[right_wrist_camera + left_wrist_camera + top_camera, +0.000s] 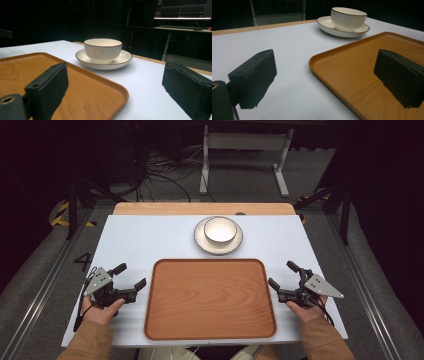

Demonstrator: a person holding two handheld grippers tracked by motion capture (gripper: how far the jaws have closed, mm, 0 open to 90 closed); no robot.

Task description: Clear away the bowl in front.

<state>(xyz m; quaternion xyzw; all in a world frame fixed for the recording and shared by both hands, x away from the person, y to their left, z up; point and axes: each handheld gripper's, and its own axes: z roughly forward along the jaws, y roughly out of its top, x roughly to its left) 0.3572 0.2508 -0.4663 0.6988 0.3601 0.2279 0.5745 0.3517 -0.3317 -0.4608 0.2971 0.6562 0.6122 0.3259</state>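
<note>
Tray (210, 300) lies empty along the table's (135, 240) near edge, between the left gripper (131, 276) and right gripper (281, 274), both with jaws wide. It looks stiff, light and smooth; the raised side rims seem the best hold.

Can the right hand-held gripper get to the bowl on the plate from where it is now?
Probably yes. The right hand-held gripper is open, and bare table lies between it and the bowl on its plate; the tray sits off to the side.
</note>
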